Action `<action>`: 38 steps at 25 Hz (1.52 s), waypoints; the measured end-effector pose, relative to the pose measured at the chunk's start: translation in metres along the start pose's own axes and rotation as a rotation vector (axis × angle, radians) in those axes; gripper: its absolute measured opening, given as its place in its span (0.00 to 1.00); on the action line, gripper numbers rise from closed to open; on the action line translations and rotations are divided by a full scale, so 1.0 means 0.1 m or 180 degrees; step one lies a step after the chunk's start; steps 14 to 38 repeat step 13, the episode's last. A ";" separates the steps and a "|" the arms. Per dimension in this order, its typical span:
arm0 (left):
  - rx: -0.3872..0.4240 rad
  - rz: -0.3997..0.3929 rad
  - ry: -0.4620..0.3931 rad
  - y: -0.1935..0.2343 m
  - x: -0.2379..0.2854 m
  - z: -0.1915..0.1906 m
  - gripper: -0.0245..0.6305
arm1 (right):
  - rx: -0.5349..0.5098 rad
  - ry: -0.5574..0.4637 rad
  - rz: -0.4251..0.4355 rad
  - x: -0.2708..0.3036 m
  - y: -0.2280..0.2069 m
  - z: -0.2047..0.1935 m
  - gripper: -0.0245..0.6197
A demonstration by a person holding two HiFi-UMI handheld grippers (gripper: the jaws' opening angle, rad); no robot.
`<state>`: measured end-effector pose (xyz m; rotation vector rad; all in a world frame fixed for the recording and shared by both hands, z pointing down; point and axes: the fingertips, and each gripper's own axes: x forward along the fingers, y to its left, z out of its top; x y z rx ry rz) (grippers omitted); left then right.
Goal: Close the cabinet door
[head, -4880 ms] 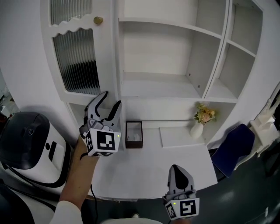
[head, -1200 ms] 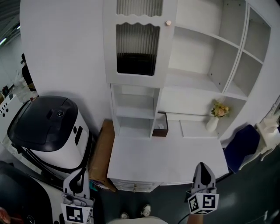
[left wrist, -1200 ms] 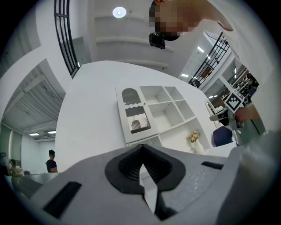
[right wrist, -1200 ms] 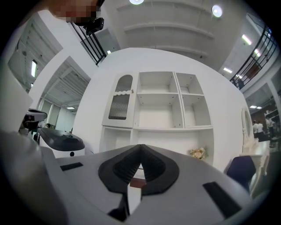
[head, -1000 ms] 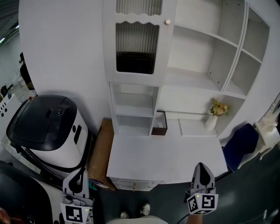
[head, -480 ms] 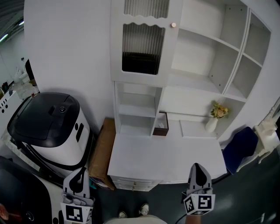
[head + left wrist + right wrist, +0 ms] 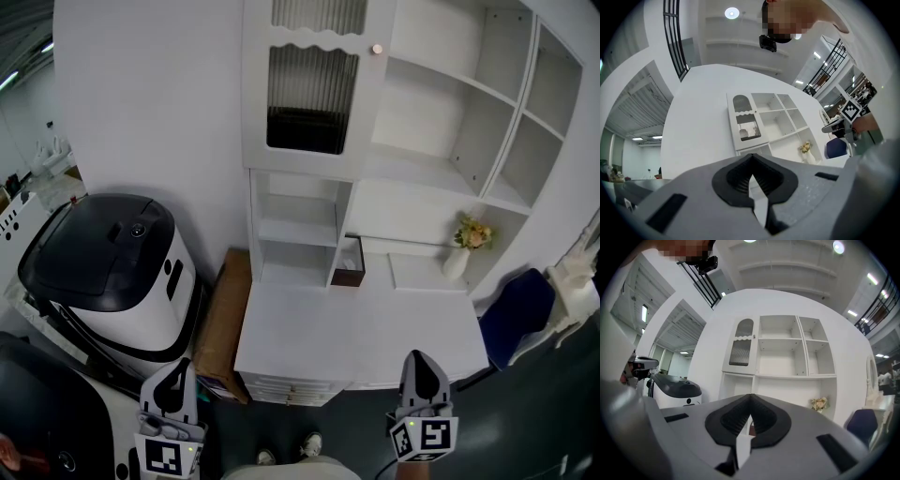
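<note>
The white cabinet [image 7: 412,141] stands against the wall above a desk. Its door [image 7: 314,84], with ribbed glass and a small brass knob [image 7: 377,49], lies flush over the upper left compartment. My left gripper [image 7: 178,372] hangs low at the bottom left, well back from the cabinet, jaws shut on nothing. My right gripper [image 7: 420,361] is at the bottom right before the desk edge, also shut and empty. In the left gripper view the cabinet [image 7: 764,122] looks small and far beyond the left gripper [image 7: 752,174]. The right gripper view shows the door [image 7: 743,348] beyond the right gripper [image 7: 751,417].
A black-and-white machine [image 7: 112,272] stands at the left, with a cardboard box [image 7: 223,319] between it and the white desk [image 7: 356,328]. A small brown box [image 7: 349,264] and a vase of flowers [image 7: 466,246] sit at the desk's back. A blue chair [image 7: 520,314] is at the right.
Several seconds ago the door stood open with my open left gripper beside it; now it lies flush and both grippers are drawn back. In the last second the right gripper drifted slightly left.
</note>
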<state>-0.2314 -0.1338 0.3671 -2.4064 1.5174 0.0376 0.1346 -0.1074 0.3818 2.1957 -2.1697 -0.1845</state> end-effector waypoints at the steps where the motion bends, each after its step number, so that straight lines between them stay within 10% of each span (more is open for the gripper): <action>1: 0.0000 -0.0006 -0.0003 0.00 0.00 0.00 0.04 | -0.0004 0.0006 -0.0002 -0.01 0.02 0.00 0.04; 38: -0.0051 -0.0100 0.0010 -0.05 0.02 -0.04 0.04 | -0.0042 -0.0107 0.0108 0.04 0.23 0.15 0.04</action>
